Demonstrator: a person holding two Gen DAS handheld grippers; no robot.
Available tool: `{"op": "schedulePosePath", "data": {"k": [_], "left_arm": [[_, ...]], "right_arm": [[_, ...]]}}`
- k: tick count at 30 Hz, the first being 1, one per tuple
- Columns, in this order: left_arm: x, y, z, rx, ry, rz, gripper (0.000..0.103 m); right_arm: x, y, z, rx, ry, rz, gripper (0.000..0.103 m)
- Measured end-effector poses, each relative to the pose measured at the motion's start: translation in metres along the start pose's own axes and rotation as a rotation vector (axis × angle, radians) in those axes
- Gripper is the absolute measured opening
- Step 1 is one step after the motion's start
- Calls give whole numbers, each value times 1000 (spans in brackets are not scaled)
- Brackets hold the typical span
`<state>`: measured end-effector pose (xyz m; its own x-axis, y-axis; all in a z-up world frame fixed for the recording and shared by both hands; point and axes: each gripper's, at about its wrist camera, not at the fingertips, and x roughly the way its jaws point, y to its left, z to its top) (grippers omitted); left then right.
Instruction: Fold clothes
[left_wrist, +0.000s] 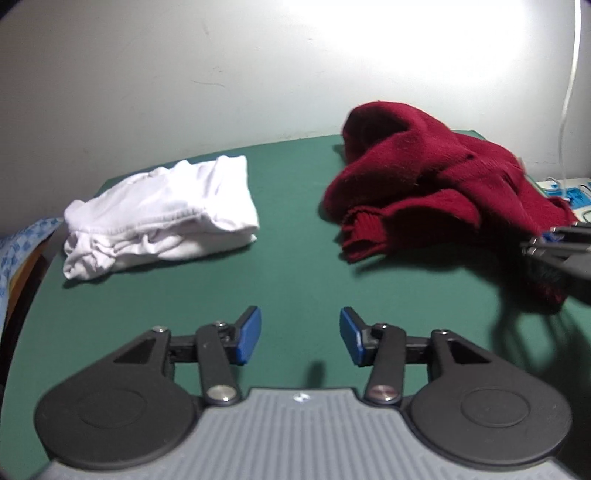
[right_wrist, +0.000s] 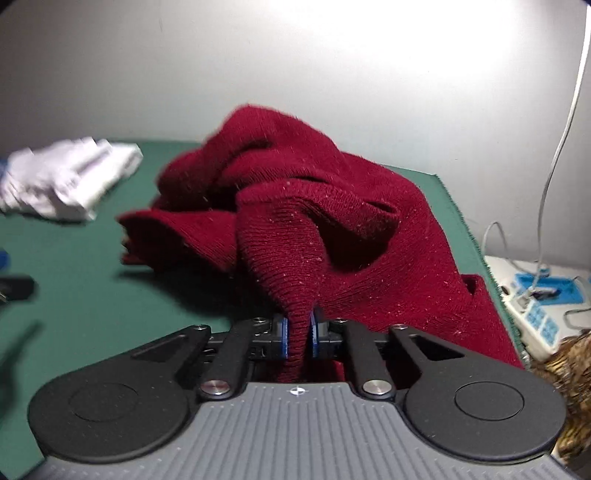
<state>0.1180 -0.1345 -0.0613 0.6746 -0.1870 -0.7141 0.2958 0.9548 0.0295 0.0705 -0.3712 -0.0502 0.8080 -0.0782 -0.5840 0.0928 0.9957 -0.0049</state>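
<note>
A crumpled dark red knit sweater (right_wrist: 317, 206) lies bunched on the green table (right_wrist: 74, 258). My right gripper (right_wrist: 299, 336) is shut on a ribbed fold of it, the cloth pinched between the blue pads. In the left wrist view the same red sweater (left_wrist: 424, 184) sits at the right, and my right gripper (left_wrist: 554, 247) shows at the right edge by the sweater's hem. My left gripper (left_wrist: 300, 334) hovers open over bare green table (left_wrist: 295, 266), nothing between its blue pads. A folded white garment (left_wrist: 162, 218) rests at the table's left, seen blurred as the white garment (right_wrist: 62, 177) in the right wrist view.
A pale wall (left_wrist: 221, 74) stands right behind the table. A white power strip with blue sockets (right_wrist: 535, 306) and white cables (right_wrist: 554, 166) lie off the table's right edge, next to a brown patterned cloth (right_wrist: 569, 373). Blue patterned fabric (left_wrist: 22, 243) lies beyond the left edge.
</note>
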Motion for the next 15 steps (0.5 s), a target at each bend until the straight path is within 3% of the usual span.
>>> {"op": "schedulePosePath", "data": {"k": [3,4,7,10,11,12,13,14,15], "left_arm": [[-11,-7,-3,-36,39,-202,51],[-16,-9,-4,-50,42,-265,57],[-31,-20,-11,-61,46,-407,72],[-39,-38,-18,-51,59,-498,98],[-38,-47,-20,-49,69,-511,98],[-33,-57,-22,-45,94,-520,96],[-27,-69,-24,-41,124,-528,84],[-19,-82,-26,-27,160,-512,50],[-12,-97,-27,-3,199,-487,24]], "right_arm": [[-70,8,-12,-70,-65,136,11],[-90,10,-20,-109,-68,159,11],[-143,7,-53,-184,2,222,11],[-174,3,-89,-232,88,204,11],[-180,2,-98,-213,102,191,11],[-186,0,-107,-194,116,177,12],[-191,0,-114,-173,122,160,12],[-194,1,-118,-149,121,140,12],[-197,3,-122,-125,120,119,13]]}}
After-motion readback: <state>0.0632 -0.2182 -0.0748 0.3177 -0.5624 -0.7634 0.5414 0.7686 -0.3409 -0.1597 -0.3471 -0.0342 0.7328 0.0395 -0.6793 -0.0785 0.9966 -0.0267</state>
